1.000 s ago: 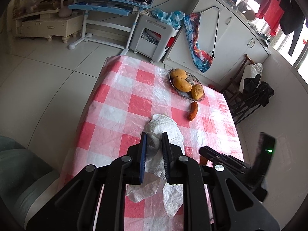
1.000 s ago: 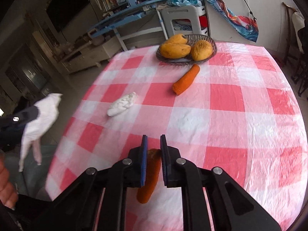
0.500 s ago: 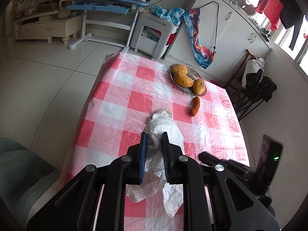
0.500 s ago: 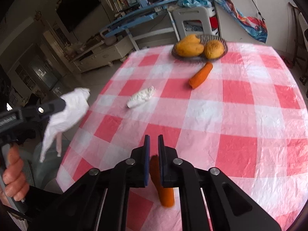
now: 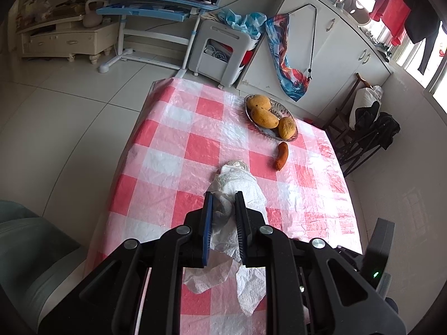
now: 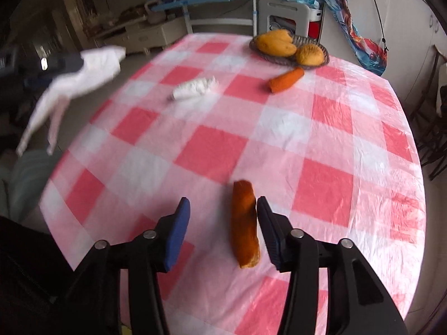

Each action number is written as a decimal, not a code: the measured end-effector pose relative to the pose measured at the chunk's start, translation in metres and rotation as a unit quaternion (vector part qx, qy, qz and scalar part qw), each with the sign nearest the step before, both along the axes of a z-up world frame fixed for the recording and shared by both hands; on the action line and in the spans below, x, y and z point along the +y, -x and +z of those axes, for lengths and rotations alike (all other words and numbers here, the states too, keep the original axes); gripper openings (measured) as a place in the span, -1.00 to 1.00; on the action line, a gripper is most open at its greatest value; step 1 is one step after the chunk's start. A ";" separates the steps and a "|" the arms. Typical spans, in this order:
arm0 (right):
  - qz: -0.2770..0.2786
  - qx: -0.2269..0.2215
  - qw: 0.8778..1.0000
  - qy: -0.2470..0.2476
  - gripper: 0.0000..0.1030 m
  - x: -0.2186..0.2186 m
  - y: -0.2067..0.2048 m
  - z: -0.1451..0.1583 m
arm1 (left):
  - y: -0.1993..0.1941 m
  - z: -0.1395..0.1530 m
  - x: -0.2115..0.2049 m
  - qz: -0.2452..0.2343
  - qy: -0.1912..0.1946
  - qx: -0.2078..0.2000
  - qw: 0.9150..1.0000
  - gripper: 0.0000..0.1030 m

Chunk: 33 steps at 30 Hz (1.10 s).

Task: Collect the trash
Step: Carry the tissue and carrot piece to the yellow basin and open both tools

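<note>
We see the left gripper (image 5: 223, 215) pinching a crumpled white tissue (image 5: 240, 187) tight between its blue pads, loose ends hanging below; from the right wrist view that same tissue (image 6: 81, 75) dangles off the table's edge at ten o'clock, a drop the left view hides. The right gripper (image 6: 220, 223) is spreading its jaws around a brown carrot piece (image 6: 244, 223) lying on the checked tablecloth (image 6: 321, 145); the right pad seems to touch it, though blur leaves us unsure. Only the right view shows this piece. A second tissue wad (image 6: 195, 88) sits toward twelve o'clock, an orange carrot (image 6: 286, 79) at one o'clock just beside the fruit plate (image 6: 324, 55).
</note>
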State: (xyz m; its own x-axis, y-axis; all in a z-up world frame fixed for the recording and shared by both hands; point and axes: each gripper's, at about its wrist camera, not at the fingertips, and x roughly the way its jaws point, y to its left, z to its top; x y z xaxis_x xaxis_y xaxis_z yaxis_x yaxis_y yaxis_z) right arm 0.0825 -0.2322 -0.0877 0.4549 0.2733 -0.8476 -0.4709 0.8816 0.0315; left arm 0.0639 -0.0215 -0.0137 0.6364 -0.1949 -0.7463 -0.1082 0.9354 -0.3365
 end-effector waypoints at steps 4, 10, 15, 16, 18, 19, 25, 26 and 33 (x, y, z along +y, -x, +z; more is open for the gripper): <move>0.012 -0.006 1.000 -0.021 -0.68 -0.002 0.007 0.007 | 0.001 0.001 0.001 0.000 -0.002 0.000 1.000 -0.72; 0.086 0.039 0.982 -0.164 -0.69 0.009 0.030 0.019 | 0.003 0.001 0.008 0.009 -0.004 -0.004 1.000 -0.72; 0.225 0.095 0.953 -0.178 -0.69 0.041 0.076 0.019 | 0.009 0.000 0.013 0.012 -0.010 -0.003 1.000 -0.72; 0.255 0.112 0.947 -0.162 -0.69 0.048 0.086 0.017 | 0.011 -0.002 0.013 0.012 -0.015 0.000 1.000 -0.72; 0.301 0.135 0.937 -0.118 -0.68 0.055 0.111 0.008 | 0.015 -0.005 0.011 0.008 -0.028 0.007 1.000 -0.72; 0.310 0.144 0.934 -0.104 -0.66 0.056 0.117 0.005 | 0.019 -0.006 0.010 0.006 -0.032 0.009 0.999 -0.72; 0.268 0.132 0.949 -0.103 -0.21 0.025 0.126 0.006 | 0.063 -0.031 0.005 0.003 -0.023 0.038 0.999 -0.72; 0.253 0.122 0.953 -0.115 -0.14 0.019 0.123 0.011 | 0.071 -0.034 0.002 0.001 -0.025 0.042 0.999 -0.72; 0.125 0.069 0.974 -0.175 0.04 -0.022 0.087 0.030 | 0.130 -0.049 -0.028 -0.023 -0.036 0.063 0.997 -0.72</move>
